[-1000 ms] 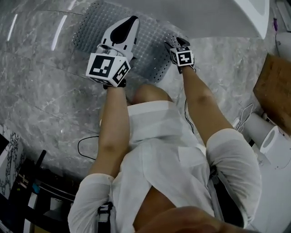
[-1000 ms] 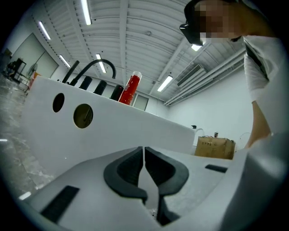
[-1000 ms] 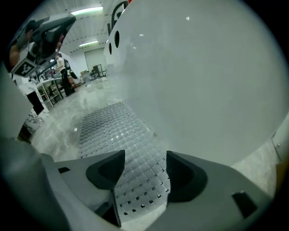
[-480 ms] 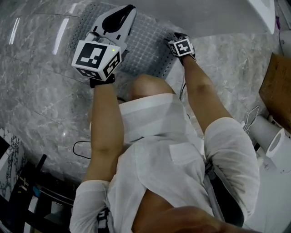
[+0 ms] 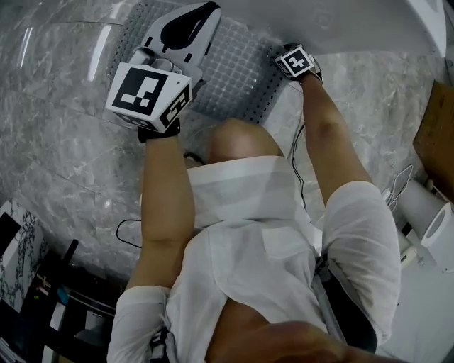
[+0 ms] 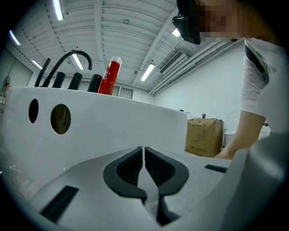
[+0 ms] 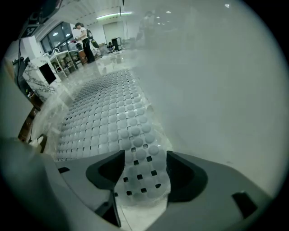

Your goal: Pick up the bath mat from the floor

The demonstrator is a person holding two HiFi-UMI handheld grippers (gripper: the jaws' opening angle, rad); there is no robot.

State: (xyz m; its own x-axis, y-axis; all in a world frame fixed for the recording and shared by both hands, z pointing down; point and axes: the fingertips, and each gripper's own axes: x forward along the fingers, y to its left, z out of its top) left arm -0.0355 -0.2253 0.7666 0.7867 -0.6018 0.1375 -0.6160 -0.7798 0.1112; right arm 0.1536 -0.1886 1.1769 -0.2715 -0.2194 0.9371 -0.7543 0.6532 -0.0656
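Marble-patterned floor (image 5: 57, 127) is seen at the far left. It is smooth and glossy, so a limp mat may be dragged across it rather than raised.

Next, the left gripper (image 5: 204, 11) is held above the left half of the bath mat (image 5: 237, 71). Its jaws are all but closed, with only a hairline slit left, and nothing is gripped between them. In the left gripper view only the wall of the white bathtub (image 6: 113, 131) is faced. If this gripper is meant to help, it must first be opened and tipped down. Otherwise the mat would be lifted from one corner alone, and a heavy sag can be expected.

The mat itself is laid flat on the floor, alongside the foot of the tub.

At the right, the right gripper (image 7: 144, 169) is pointed steeply down at the mat's right corner, close beside the tub. Its jaws are spread fairly wide, and the perforated corner lies between the pads but is not pinched. Should the jaws be closed while the corner lies flat, the pads may be slid over it or jammed on the stone. Whether suction cups are fitted underneath cannot be told; if they are, a shallow grip could be pulled loose.
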